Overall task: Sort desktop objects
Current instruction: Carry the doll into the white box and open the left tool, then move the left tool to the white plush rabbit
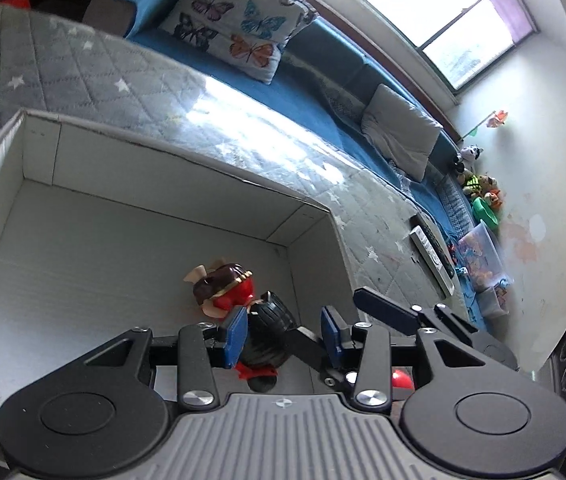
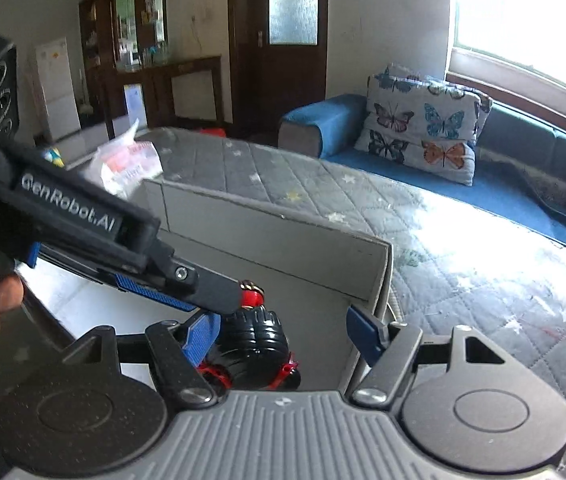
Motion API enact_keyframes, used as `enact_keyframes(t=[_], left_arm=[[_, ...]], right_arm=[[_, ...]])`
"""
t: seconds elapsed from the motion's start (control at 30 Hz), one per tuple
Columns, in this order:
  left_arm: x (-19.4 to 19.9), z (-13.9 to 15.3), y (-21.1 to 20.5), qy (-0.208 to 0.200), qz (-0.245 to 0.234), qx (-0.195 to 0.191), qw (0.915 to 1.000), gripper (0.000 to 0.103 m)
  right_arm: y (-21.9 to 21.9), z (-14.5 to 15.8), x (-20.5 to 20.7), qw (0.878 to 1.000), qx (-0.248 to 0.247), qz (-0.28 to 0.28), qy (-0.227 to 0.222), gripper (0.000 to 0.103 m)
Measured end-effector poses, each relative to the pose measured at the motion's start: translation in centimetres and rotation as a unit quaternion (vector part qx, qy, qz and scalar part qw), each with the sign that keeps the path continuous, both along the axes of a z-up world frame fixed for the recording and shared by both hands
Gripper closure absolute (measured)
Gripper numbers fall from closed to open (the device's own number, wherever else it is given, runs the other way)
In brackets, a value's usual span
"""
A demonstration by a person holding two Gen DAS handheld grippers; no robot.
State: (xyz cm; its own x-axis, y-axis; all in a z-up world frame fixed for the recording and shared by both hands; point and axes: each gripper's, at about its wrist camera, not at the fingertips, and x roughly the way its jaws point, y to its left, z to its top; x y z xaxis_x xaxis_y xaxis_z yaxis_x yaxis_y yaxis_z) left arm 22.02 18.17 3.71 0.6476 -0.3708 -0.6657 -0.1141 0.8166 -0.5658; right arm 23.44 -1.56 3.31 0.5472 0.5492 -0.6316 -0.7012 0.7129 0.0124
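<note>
The box (image 1: 83, 240) is white inside; the toy figure (image 1: 235, 292) is red, black and gold; the tabletop (image 2: 323, 192) wears grey quilting with stars; the pillow (image 2: 423, 124) shows butterflies.

We've got a grey quilted star-print cover (image 2: 323, 184) over the surface. Sitting right on it: a white cardboard box (image 1: 187, 164), a plastic-wrapped packet (image 2: 127, 166) behind the box, plus a remote (image 1: 433, 258) off to the side.
</note>
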Motion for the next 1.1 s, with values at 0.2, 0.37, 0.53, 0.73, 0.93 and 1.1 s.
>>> enact_keyframes(t=[0.2, 0.37, 0.53, 0.73, 0.93, 1.1], left_arm=[[-2.9, 1.5, -1.5, -0.031, -0.014, 0.031, 0.9989, 0.06], [-5.9, 2.1, -3.7, -0.054, -0.045, 0.062, 0.9956, 0.06], [-8.5, 1.4, -6.4, -0.063, -0.085, 0.076, 0.9915, 0.06], [-9.6, 0.2, -9.0, -0.063, -0.115, 0.089, 0.9874, 0.06], [-9.0, -1.2, -9.7, -0.05, -0.121, 0.087, 0.9876, 0.06], [-8.1, -2.1, -9.4, -0.041, -0.112, 0.079, 0.9897, 0.06]], right_arm=[[-2.7, 1.1, -2.2, 1.0, 0.022, -0.003, -0.006, 0.031], [-5.5, 1.4, -4.9, 1.0, 0.029, -0.005, -0.009, 0.031], [-8.0, 0.8, -7.7, 1.0, 0.024, -0.006, -0.007, 0.032], [-9.8, -0.4, -10.8, 1.0, 0.024, -0.001, 0.008, 0.033], [-9.8, -2.3, -11.8, 0.998, 0.039, 0.002, 0.041, 0.037], [-9.0, -4.1, -11.3, 0.997, 0.043, 0.003, 0.069, 0.038]])
